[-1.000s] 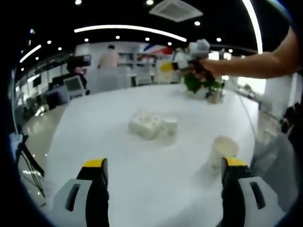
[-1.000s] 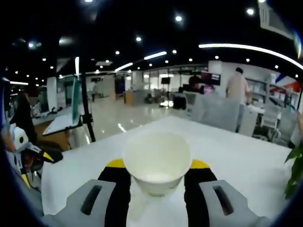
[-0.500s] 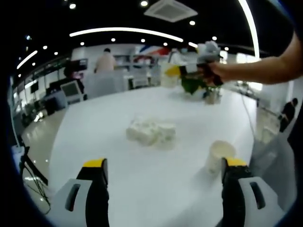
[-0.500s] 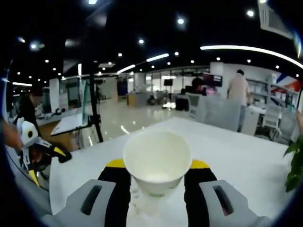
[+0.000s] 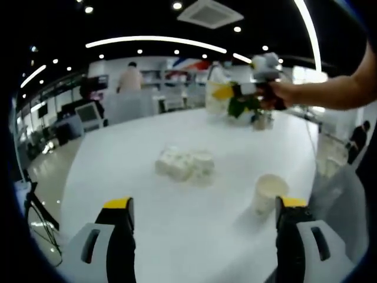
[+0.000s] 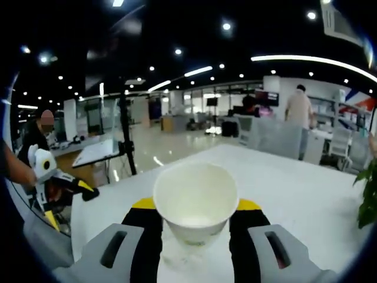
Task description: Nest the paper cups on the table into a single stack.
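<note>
Barely begun: one paper cup (image 6: 195, 201) is lifted, nothing nested yet.
Right claw (image 6: 195, 215) grips it upright above the white desk (image 6: 306, 200); left claw (image 5: 203, 212) hovers spread wide, released, with a lone cup (image 5: 268, 192) by its right jaw and a toppled cup cluster (image 5: 184, 164) mid-desk.

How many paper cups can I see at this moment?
At least 3: one held in the right gripper, one upright near the left gripper, and a blurry cluster lying mid-table, whose count I cannot tell.

dark ceiling (image 6: 177, 29), spotlights, glossy floor (image 6: 171, 144)
</note>
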`<act>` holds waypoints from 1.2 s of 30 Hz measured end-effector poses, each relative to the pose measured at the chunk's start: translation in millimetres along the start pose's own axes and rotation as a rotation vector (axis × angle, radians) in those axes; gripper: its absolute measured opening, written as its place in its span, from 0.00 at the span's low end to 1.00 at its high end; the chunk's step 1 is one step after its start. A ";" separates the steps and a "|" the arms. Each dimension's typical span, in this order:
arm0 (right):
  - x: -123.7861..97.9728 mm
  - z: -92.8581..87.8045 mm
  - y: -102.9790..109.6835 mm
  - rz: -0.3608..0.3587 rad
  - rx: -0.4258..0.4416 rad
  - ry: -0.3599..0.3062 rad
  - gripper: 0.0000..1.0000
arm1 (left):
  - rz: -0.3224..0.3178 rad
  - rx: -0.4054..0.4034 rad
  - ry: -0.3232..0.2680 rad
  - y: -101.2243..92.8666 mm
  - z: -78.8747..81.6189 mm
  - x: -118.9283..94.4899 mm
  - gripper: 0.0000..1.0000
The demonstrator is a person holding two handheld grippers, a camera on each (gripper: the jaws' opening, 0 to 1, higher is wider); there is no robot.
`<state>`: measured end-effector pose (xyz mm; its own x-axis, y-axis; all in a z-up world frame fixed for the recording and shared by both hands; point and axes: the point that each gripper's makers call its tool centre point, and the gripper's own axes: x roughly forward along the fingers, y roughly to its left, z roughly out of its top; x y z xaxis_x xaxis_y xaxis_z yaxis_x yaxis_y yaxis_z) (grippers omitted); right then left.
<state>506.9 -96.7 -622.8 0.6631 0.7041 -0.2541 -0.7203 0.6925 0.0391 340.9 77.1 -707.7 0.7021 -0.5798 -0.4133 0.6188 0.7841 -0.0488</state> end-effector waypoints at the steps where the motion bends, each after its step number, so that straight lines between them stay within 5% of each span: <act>1: -1.5 -0.2 2.4 0.003 0.001 -0.001 0.41 | 0.000 -0.002 0.000 -0.4 -0.2 -0.7 0.99; 36: -44.3 -18.0 66.0 0.053 -0.019 0.020 0.41 | -0.002 -0.003 -0.016 -8.6 -2.2 -7.3 0.97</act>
<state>426.4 -85.0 -626.3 0.6199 0.7362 -0.2715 -0.7582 0.6511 0.0344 329.7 75.1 -706.3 0.7062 -0.5849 -0.3990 0.6194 0.7833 -0.0521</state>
